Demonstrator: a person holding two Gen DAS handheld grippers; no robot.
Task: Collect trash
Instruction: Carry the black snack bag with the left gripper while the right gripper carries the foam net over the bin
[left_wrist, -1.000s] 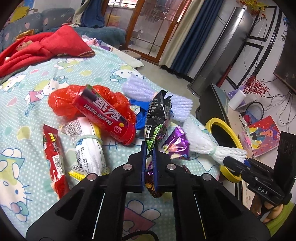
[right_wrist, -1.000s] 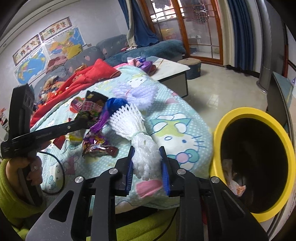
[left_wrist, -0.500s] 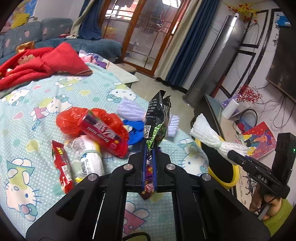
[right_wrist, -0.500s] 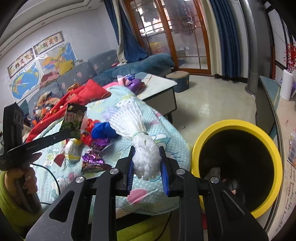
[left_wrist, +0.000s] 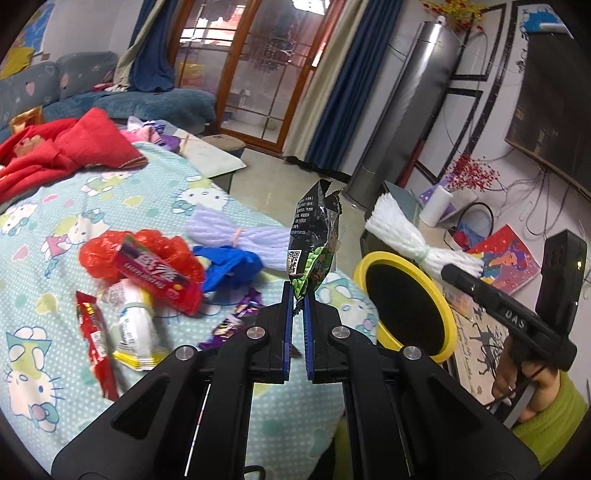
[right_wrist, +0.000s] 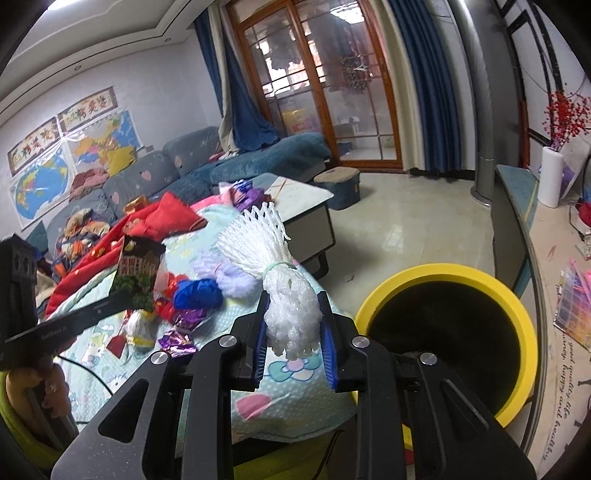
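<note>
My left gripper (left_wrist: 298, 295) is shut on a black and green snack bag (left_wrist: 314, 243), held upright above the bed. My right gripper (right_wrist: 291, 306) is shut on a white foam net sleeve (right_wrist: 284, 291), lifted beside the yellow-rimmed black trash bin (right_wrist: 443, 332). In the left wrist view the foam net sleeve (left_wrist: 402, 236) hangs over the bin (left_wrist: 406, 302). In the right wrist view the snack bag (right_wrist: 138, 273) shows at left. On the bed lie a red wrapper tube (left_wrist: 155, 273), a red plastic bag (left_wrist: 147, 243), a blue scrap (left_wrist: 225, 266), a lilac foam net (left_wrist: 229, 232) and purple foil wrappers (right_wrist: 177, 338).
The bed carries a cartoon-cat sheet (left_wrist: 55, 369) and a red blanket (left_wrist: 62, 155). A low table (right_wrist: 306, 206), a stool (right_wrist: 340, 184) and a tall grey tower unit (left_wrist: 402, 122) stand past the bed. A side cabinet (right_wrist: 517, 221) with clutter sits to the right of the bin.
Both grippers have risen off the bed with their loads. The snack bag now hangs clear of the pile, and the foam net sleeve has swung over toward the bin.
</note>
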